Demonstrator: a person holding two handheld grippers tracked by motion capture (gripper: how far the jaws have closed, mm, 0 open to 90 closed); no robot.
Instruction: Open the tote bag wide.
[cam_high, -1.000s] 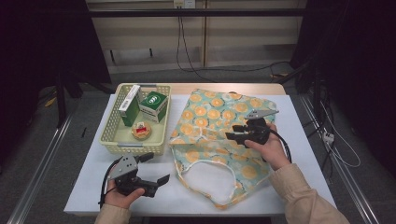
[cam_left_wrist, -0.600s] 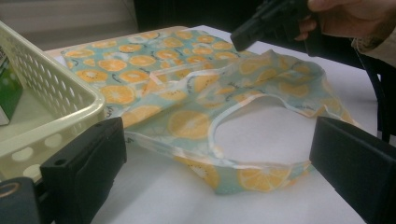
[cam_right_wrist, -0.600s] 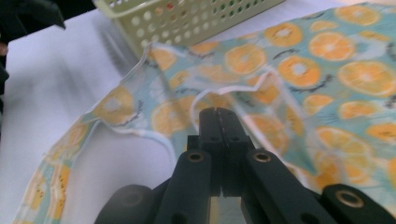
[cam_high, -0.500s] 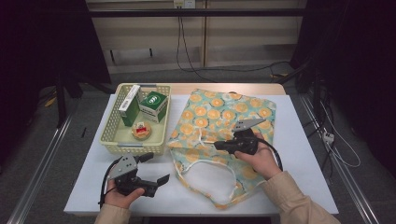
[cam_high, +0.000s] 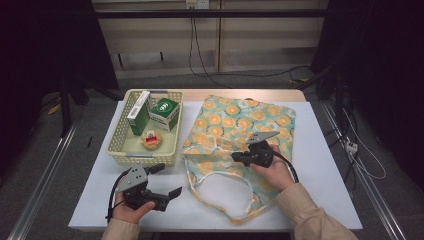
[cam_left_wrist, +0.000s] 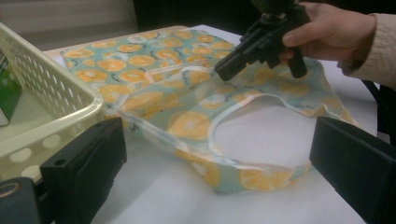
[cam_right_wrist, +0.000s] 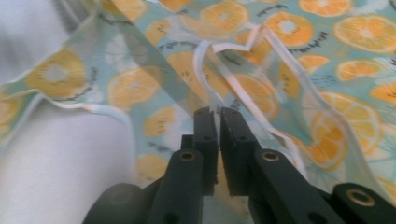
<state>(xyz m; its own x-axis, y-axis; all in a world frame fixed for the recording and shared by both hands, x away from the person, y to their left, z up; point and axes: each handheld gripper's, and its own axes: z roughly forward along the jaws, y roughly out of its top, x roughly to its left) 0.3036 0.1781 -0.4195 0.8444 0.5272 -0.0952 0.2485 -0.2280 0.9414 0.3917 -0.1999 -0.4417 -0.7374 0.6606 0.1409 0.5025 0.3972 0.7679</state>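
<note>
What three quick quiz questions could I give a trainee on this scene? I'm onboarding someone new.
1. True or false: the left gripper has its jaws open.
2. What print is on the cloth bag?
3. The basket sits: A) on the bag, B) left of the bag, C) on the floor.

Key: 1 true. 2 orange slices. 3 B.
</note>
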